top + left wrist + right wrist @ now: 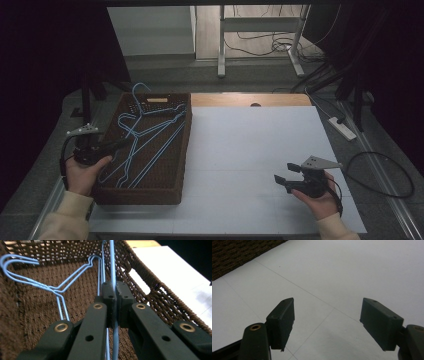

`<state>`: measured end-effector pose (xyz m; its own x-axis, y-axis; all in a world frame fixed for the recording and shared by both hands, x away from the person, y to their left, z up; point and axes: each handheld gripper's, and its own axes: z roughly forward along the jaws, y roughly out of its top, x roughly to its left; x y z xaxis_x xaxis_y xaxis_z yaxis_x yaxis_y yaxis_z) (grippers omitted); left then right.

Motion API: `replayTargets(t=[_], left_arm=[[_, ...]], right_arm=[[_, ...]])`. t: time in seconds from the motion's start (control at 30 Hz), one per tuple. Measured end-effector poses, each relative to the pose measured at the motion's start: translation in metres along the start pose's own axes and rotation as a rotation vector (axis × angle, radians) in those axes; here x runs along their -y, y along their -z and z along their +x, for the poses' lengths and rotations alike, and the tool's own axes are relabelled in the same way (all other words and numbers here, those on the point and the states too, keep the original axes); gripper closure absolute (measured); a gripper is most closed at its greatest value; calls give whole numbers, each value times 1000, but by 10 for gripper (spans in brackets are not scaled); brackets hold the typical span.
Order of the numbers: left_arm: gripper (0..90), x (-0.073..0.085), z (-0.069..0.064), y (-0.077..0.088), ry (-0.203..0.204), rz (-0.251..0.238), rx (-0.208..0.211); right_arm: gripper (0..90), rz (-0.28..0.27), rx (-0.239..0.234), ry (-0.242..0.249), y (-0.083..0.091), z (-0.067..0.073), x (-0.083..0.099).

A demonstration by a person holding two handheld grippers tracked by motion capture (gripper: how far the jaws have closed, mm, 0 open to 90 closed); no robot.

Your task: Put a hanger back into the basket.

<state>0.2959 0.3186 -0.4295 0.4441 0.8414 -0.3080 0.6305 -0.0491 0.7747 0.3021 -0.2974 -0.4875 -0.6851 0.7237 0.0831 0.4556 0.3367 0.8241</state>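
Where the brown wicker basket (177, 150) sits at the left edge of the white table (250, 150), the left gripper (120, 144) reaches over its left rim, jaws clamped together on the wire of a blue wire hanger (113, 277). More blue hangers (150, 135) lie inside the basket, one hook poking above its far rim. Near the table's front right corner, the right gripper (283, 172) hovers with its jaws standing apart, nothing between them.
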Motion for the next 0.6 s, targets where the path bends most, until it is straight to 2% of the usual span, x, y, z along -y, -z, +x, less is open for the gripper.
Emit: replayTargets(t=[0.23, 0.33, 0.43, 0.5, 0.53, 0.57, 0.6], left_arm=[[863, 0, -2, -12, -5, 37, -16], [862, 1, -2, -19, 3, 73, -36], [860, 0, -3, -20, 1, 86, -49], [859, -1, -2, -22, 10, 117, -52], [856, -2, -1, -24, 8, 156, -75], [855, -2, -1, -24, 8, 156, -75], [855, -3, -1, -26, 13, 192, -92]], right_arm=[[290, 1, 1, 1, 0, 0, 0], [290, -2, 3, 0, 0, 0, 0], [290, -3, 4, -1, 0, 0, 0], [290, -1, 3, 0, 0, 0, 0], [289, 0, 3, 0, 0, 0, 0], [289, 0, 3, 0, 0, 0, 0], [288, 1, 3, -1, 0, 0, 0]])
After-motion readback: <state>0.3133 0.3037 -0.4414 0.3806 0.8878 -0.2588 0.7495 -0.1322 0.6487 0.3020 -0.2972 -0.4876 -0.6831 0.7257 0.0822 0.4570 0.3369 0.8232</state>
